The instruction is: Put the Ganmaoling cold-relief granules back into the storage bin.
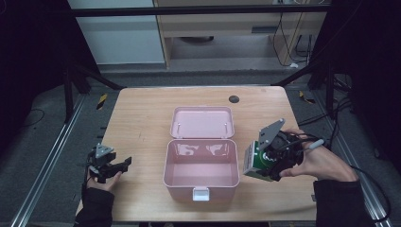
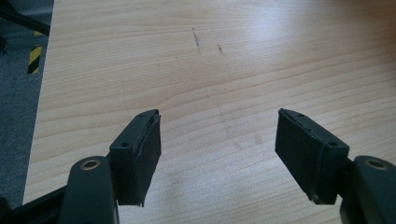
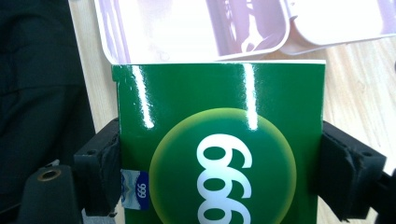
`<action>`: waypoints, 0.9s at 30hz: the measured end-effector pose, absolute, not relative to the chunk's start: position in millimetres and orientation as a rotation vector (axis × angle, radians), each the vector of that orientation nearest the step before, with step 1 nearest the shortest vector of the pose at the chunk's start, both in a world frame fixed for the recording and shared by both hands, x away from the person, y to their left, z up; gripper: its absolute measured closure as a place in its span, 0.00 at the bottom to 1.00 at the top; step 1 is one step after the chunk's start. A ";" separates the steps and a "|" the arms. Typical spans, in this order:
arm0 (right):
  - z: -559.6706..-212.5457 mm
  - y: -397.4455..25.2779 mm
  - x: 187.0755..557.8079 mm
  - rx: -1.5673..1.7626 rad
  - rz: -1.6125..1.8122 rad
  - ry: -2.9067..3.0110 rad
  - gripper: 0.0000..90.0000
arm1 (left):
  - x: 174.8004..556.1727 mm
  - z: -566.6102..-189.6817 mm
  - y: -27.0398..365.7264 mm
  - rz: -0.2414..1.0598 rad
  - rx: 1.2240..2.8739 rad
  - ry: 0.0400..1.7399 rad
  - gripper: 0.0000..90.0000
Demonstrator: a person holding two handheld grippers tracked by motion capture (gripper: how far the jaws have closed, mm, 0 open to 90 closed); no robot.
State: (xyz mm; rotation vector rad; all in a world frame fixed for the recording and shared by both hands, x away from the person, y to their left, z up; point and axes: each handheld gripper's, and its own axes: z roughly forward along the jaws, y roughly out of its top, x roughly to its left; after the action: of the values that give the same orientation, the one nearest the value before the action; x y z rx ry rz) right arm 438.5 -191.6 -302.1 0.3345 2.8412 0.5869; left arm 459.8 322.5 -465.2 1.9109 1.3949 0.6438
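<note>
A pink box (image 1: pixel 200 168) stands open in the middle of the wooden table (image 1: pixel 142 118), its lid (image 1: pixel 202 122) laid back behind it. My right gripper (image 1: pixel 265 163) is shut on a green carton (image 1: pixel 254 163) just right of the box, a little above the tabletop. In the right gripper view the green carton (image 3: pixel 219 140), with white "999" print, sits between both pads, with the pink box (image 3: pixel 196 28) beyond it. My left gripper (image 1: pixel 124 163) stands open near the table's left front edge. In the left gripper view its pads (image 2: pixel 144 154) hold nothing over bare wood.
A dark round hole (image 1: pixel 234 99) lies in the table's far side. Metal rails (image 1: pixel 47 161) run along the floor on both sides. A cabinet (image 1: pixel 227 28) and cables stand beyond the table.
</note>
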 end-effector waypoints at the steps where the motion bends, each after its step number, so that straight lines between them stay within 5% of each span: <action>1: -300.0 -191.1 438.7 0.334 0.591 2.839 0.18 | 459.8 -465.2 322.6 0.644 1.911 1.395 0.34; 27: -273.5 -157.2 447.5 0.269 0.685 2.798 0.18 | 459.7 -465.1 322.5 0.645 1.910 1.394 0.34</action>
State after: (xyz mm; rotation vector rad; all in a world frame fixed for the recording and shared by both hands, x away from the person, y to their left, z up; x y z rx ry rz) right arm 447.5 -157.2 -273.5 0.2693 2.7985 0.6854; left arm 459.7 322.5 -465.1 1.9097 1.3942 0.6452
